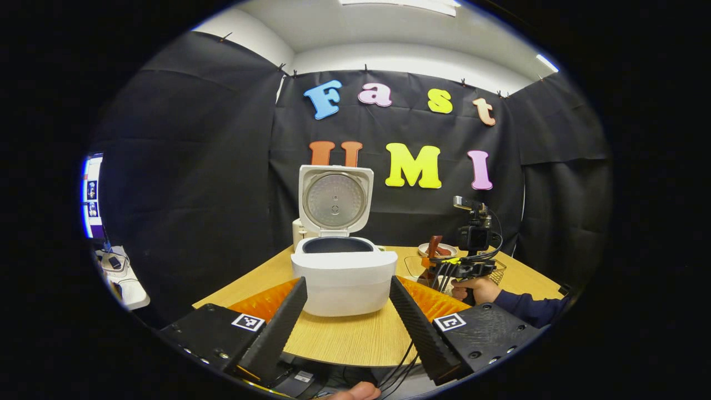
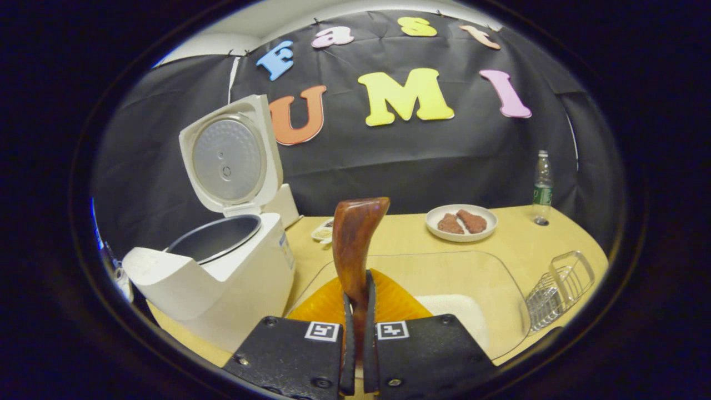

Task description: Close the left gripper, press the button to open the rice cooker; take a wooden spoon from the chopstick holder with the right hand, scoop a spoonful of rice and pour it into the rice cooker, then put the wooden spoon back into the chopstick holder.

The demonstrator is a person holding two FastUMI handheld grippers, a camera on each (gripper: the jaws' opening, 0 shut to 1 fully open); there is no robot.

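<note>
Wooden tabletop [image 2: 555,233] against black cloth wall, white ceiling above. Rice cooker [image 1: 343,278] near left front edge, lid upright and open, dark pot showing. Clear tray [image 2: 489,289] just beside it, rice inside, orange mat [image 2: 328,305] under both. Plate [image 2: 461,230] with brown pieces toward back edge, bottle [image 2: 542,186] at far right corner, wire basket [image 2: 561,286] at right edge. Left tool [image 1: 347,311] held wide open before the cooker, gripping nothing. Right tool [image 2: 358,333] clamped on wooden spoon [image 2: 355,244], handle upright over the tray; hand [image 1: 475,289] holding it low.
</note>
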